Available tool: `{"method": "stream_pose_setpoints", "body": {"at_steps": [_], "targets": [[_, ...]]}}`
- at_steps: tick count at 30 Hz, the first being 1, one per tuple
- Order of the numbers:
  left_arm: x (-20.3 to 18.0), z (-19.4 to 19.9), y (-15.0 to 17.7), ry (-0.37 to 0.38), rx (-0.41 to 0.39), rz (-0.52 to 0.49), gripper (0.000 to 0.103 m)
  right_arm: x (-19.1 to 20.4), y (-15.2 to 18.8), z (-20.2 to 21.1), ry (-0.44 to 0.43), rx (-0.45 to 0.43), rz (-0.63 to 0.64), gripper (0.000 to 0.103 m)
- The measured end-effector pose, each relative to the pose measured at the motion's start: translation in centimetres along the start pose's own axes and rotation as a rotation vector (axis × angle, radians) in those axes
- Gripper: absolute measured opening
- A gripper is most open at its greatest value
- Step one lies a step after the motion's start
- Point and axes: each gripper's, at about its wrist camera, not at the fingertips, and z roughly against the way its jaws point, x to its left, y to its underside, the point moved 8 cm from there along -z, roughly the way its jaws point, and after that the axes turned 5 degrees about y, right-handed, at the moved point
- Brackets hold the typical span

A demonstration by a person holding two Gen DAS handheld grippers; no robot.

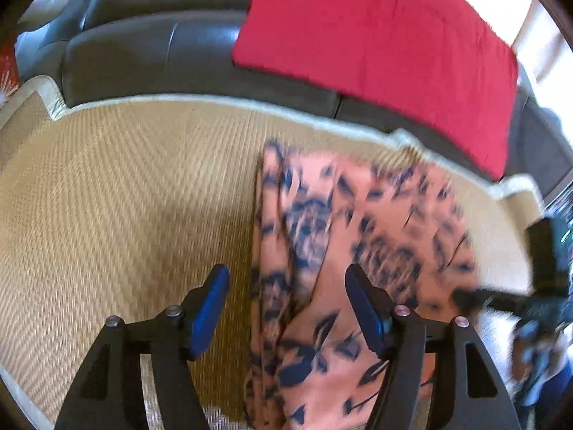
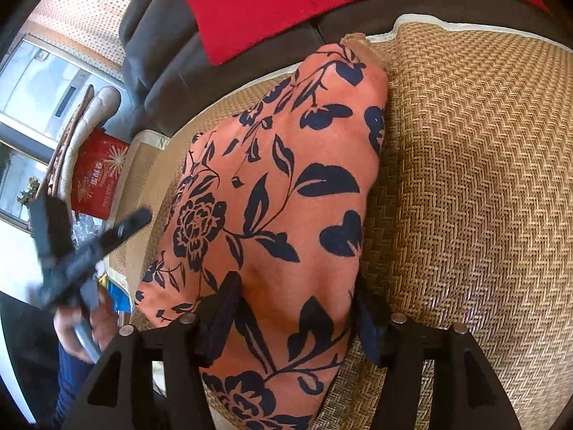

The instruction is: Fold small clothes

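An orange garment [image 1: 322, 251] with a dark blue floral print lies folded in a long strip on a woven straw mat [image 1: 107, 197]. My left gripper [image 1: 288, 308] hangs open above the garment's left edge, with nothing pinched between its blue pads [image 1: 211, 308]. In the right wrist view the same garment [image 2: 286, 179] runs away from me across the mat [image 2: 465, 179]. My right gripper [image 2: 295, 322] is open, its fingers standing either side of the cloth's near end without pressing it. The left gripper [image 2: 89, 251] shows blurred at the left, held in a hand [image 2: 93, 326].
A dark sofa back [image 1: 143, 53] with a red cushion [image 1: 376, 46] borders the mat's far edge. A red printed bag [image 2: 96, 179] and pale slippers [image 2: 96, 107] sit past the mat's left end, near a glass door. The right gripper's body [image 1: 544, 261] is at the right edge.
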Motion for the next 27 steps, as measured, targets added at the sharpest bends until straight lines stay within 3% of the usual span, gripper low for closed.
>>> {"method": "stream_pose_setpoints", "body": {"at_steps": [2,5,13,21,25,27], "targets": [[0.6,-1.5,1.3,-0.037,0.041,0.015,0.068,-0.2,0.0,0.0,-0.001,0.0,-0.015,0.064],[0.9,-1.5,1.7,-0.034,0.022,0.053,0.068,-0.2,0.1,0.4,0.01,0.005,-0.01,0.063],[-1.1,-0.1,1.2,-0.074,-0.002,-0.006,0.068,0.1,0.1,0.5,0.032,0.01,-0.028,0.064],[-2.9,1.2,0.0,-0.051,-0.042,-0.022,0.068,0.3,-0.1,0.4,0.028,0.019,-0.017,0.064],[-1.7,-2.3,1.1,-0.065,0.035,-0.011,0.068,0.3,-0.4,0.0,0.026,0.02,-0.018,0.065],[-1.5,-3.4,0.7,-0.024,0.027,0.042,0.067,0.3,-0.5,-0.2,0.023,0.019,-0.014,0.065]]}}
